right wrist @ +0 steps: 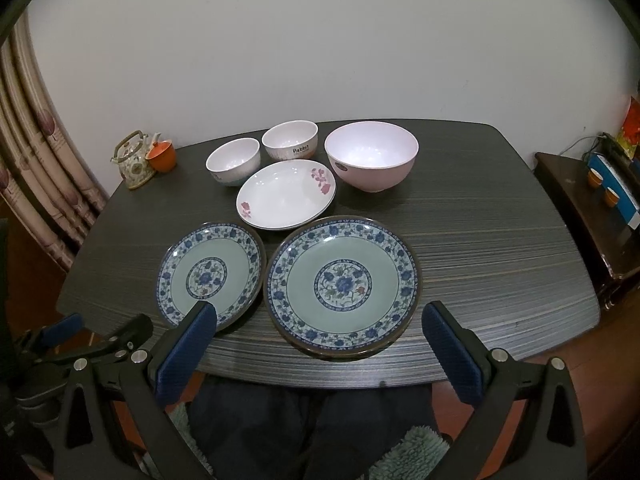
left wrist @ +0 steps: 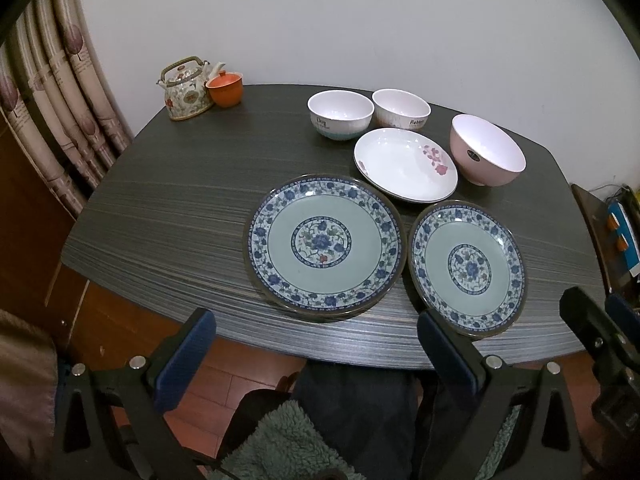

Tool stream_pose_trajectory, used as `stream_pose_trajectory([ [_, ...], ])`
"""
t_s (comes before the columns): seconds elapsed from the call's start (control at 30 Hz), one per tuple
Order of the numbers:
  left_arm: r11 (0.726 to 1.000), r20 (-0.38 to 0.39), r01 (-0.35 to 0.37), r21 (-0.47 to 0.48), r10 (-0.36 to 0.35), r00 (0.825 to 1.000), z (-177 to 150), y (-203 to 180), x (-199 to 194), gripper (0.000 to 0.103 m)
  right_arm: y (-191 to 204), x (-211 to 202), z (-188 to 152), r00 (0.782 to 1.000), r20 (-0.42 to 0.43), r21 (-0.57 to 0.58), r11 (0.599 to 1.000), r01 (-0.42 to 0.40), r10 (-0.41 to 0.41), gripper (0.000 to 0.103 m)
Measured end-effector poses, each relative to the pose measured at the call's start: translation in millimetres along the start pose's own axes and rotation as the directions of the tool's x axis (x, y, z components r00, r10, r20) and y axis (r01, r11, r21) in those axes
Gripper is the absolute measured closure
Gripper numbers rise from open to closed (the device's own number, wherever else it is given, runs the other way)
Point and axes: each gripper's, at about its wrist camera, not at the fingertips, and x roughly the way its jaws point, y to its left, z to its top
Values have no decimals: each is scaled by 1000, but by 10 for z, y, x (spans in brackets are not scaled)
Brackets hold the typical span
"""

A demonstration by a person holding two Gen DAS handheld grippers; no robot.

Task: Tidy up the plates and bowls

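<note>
Pink bowl (right wrist: 371, 156) empty | floral plates (right wrist: 344, 282) bare | both grippers' fingers (right wrist: 186, 344) wide

dark table (right wrist: 480, 240) — plates (right wrist: 343, 282), bowls (right wrist: 371, 160), teapot (right wrist: 134, 160)

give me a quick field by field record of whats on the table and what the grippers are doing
surface: dark wood-grain table
patterned plates: two blue floral plates with green centres, one before the right gripper, one beside it
white dish: shallow white plate with pink flowers, behind them
bowls: two small white bowls, large pink bowl, unstacked
extras: floral teapot, orange lidded cup
left gripper: jaws open, empty
right gripper: jaws open, empty
</note>
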Motion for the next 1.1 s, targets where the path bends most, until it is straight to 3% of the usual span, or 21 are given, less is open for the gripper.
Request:
stream_pose_trajectory([
  [1.1,1000,-24,-4,13,4,1000,-35,-13,46,0,30,29,-43,1000,-16,-3,1000,-5,5,1],
])
